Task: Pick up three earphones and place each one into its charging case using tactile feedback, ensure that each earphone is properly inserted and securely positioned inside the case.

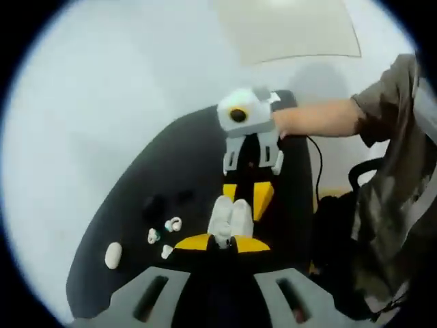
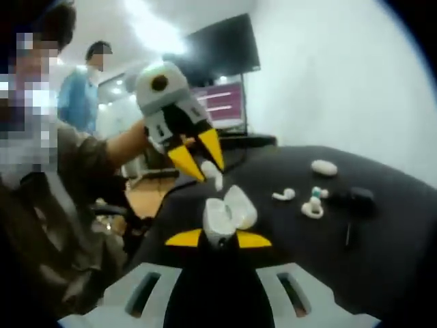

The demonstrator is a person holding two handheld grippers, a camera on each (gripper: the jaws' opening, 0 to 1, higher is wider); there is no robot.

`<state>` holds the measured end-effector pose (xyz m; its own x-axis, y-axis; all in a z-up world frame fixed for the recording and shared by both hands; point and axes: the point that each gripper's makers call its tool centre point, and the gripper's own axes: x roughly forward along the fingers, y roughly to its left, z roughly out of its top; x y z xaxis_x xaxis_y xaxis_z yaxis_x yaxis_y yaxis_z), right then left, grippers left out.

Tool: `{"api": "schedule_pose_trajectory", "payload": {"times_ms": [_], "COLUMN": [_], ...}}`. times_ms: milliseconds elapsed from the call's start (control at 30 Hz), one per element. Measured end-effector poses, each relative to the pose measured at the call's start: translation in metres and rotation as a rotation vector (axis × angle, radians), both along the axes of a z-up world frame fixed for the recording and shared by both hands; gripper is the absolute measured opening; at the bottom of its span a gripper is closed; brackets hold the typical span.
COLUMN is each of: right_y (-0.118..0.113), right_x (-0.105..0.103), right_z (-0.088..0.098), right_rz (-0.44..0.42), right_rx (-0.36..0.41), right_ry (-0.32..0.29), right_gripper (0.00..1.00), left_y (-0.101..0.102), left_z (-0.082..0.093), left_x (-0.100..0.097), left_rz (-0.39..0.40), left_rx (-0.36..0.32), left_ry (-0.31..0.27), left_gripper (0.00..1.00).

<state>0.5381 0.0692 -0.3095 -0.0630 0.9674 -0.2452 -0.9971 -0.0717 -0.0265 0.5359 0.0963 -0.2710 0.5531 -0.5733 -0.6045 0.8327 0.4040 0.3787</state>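
My right gripper (image 2: 218, 239) is shut on an open white charging case (image 2: 229, 212), its lid tipped up to the right. My left gripper (image 2: 205, 167) comes in from the upper left with yellow fingers shut on a small white earphone (image 2: 216, 179), held just above the case's opening. In the left gripper view my left gripper (image 1: 220, 241) sits right below the case (image 1: 229, 215), which the right gripper (image 1: 244, 203) holds from the far side. Loose white earphones (image 1: 174, 224) (image 2: 313, 207) (image 2: 283, 195) lie on the black table (image 1: 136, 171).
A closed white case (image 1: 113, 255) (image 2: 323, 167) lies near the table's edge. A black case (image 2: 355, 199) and a thin black stick (image 2: 348, 232) lie beside the earphones. A person's hand (image 1: 314, 119) and sleeve hold the right gripper. A monitor (image 2: 222, 102) and people stand behind.
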Motion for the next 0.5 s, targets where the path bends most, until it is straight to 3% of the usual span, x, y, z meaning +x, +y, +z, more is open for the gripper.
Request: {"api": "schedule_pose_trajectory", "payload": {"times_ms": [167,333,500], "right_y": [-0.0002,0.0000,0.0002], "right_x": [-0.0016,-0.0014,-0.0011], "right_z": [-0.0001,0.0002,0.0004], "right_rz": [0.002,0.005,0.006], "right_rx": [0.001,0.003,0.005], "right_ry": [-0.050,-0.065,-0.062], "right_gripper": [0.19,0.19,0.19], "left_y": [0.0032,0.0033,-0.0013], "left_z": [-0.0043,-0.0049,0.0010], "left_x": [0.0033,0.0002,-0.0038], "left_rz": [0.006,0.005,-0.003], "left_rx": [0.035,0.039,0.090], "left_ry": [0.002,0.009,0.004], "left_gripper": [0.09,0.09,0.09]}}
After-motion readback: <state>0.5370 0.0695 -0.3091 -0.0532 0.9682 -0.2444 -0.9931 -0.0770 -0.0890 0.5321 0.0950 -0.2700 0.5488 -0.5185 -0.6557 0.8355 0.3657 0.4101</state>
